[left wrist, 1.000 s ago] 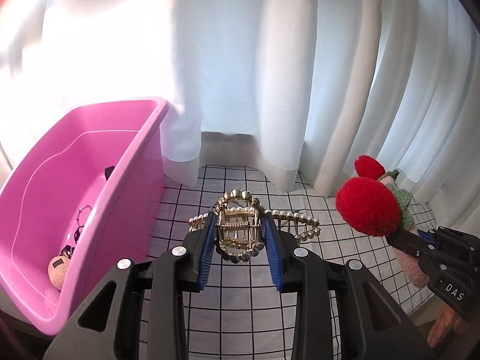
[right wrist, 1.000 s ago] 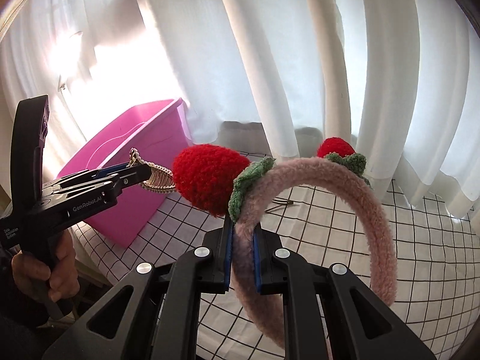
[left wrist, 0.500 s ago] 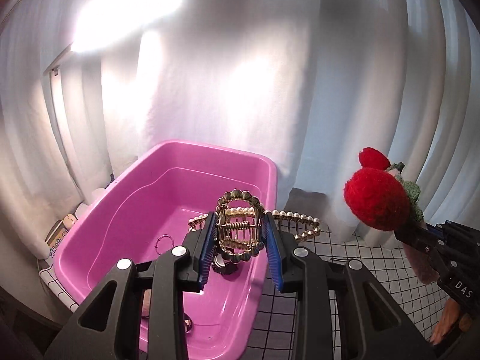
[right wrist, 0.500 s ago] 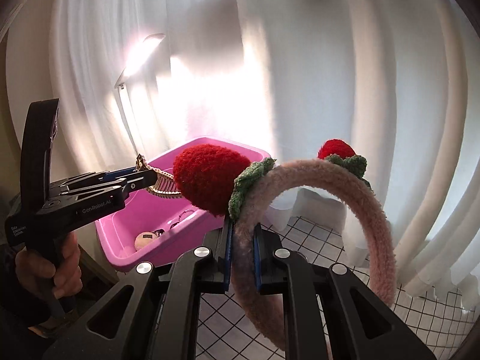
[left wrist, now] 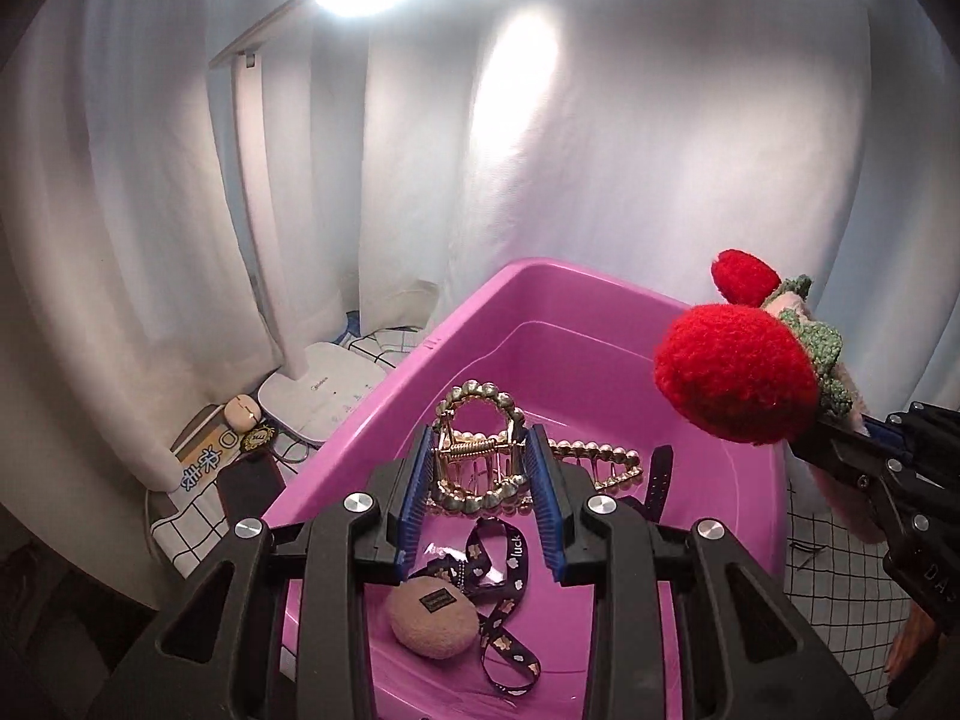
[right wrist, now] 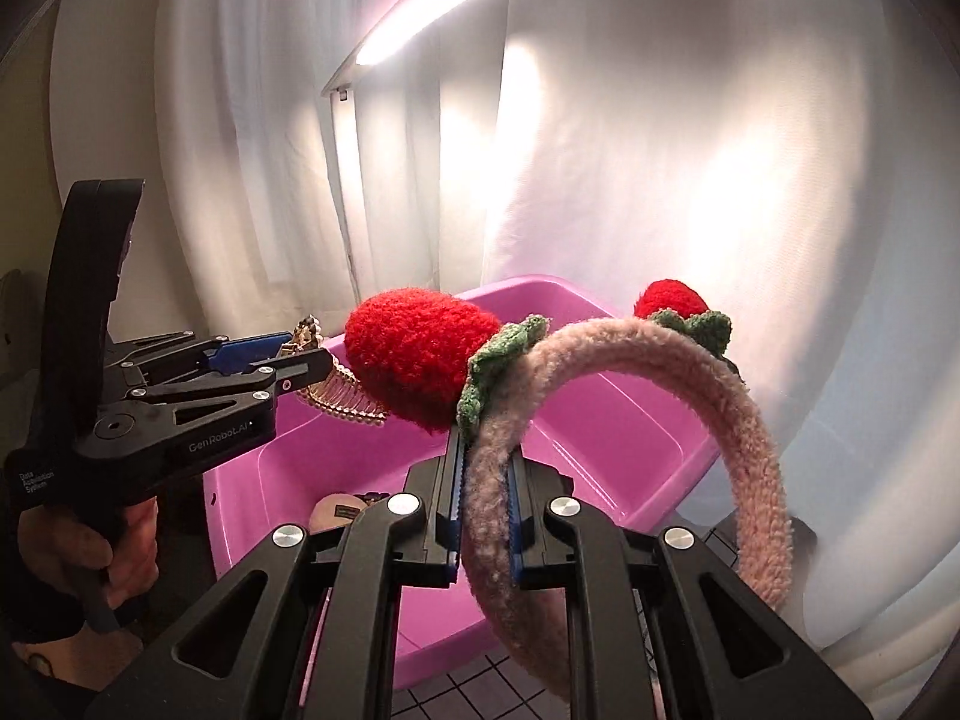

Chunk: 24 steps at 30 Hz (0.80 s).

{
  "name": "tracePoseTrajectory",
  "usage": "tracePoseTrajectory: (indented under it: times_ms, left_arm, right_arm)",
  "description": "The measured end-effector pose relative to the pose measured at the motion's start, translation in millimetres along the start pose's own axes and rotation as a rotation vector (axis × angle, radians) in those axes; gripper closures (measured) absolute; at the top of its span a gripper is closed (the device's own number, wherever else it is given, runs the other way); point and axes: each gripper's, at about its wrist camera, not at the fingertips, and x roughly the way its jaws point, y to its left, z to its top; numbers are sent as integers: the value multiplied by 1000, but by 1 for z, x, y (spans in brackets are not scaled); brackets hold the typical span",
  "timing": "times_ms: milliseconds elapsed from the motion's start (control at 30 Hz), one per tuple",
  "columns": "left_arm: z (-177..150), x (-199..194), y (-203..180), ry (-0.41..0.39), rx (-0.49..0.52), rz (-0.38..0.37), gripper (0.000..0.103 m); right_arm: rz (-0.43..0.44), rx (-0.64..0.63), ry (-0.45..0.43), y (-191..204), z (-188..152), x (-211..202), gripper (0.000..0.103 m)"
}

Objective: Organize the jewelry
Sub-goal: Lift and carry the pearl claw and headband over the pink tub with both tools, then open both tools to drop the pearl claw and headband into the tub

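Note:
My left gripper [left wrist: 480, 468] is shut on a gold pearl hair claw [left wrist: 480, 450] and holds it over the pink bin [left wrist: 564, 312]. The claw and left gripper [right wrist: 312, 360] also show in the right wrist view. My right gripper [right wrist: 485, 480] is shut on a fluffy pink headband [right wrist: 720, 420] with red strawberry pompoms [right wrist: 420, 360], held above the bin's near side [right wrist: 600, 438]. The headband [left wrist: 738, 372] and right gripper [left wrist: 840, 456] show at the right of the left wrist view.
In the bin lie a beige puff [left wrist: 432, 618], a dark printed ribbon [left wrist: 498, 570] and a black strap [left wrist: 657, 480]. A white lamp base [left wrist: 318, 390] and small items stand left of the bin. White curtains hang behind. Checked cloth [left wrist: 840, 600] covers the table.
Both grippers have swung left with their loads. The hair claw has gone from above the checked cloth to over the inside of the pink bin; the headband has followed to the bin.

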Motion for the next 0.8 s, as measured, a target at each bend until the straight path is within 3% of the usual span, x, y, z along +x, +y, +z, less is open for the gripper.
tracePoseTrajectory:
  times_ms: [267,533,567,600,667,700,800]
  left_arm:
    - [-1,32,15,72,-22,28,72]
    - [-2,58,16,163,-51,25,71]
    - [-2,58,16,164,-51,26,70]
    - [-1,57,16,154,-48,33,63]
    - [1,51,15,118,-37,58,36]
    - [2,47,15,93,-35,70,19]
    - [5,40,14,61,-31,64,18]
  right_arm:
    - [20,-29,111,9,13,62,92]
    - [-3,-12,180,3,16,90,91]
    - [-10,-15,188,3,15,92,84]
    - [-27,-21,188,3,17,94,78]
    - [-49,-32,175,5,18,92,50]
    - [-55,-30,164,5,20,90,46]
    - [-79,-37,144,5,23,85,45]
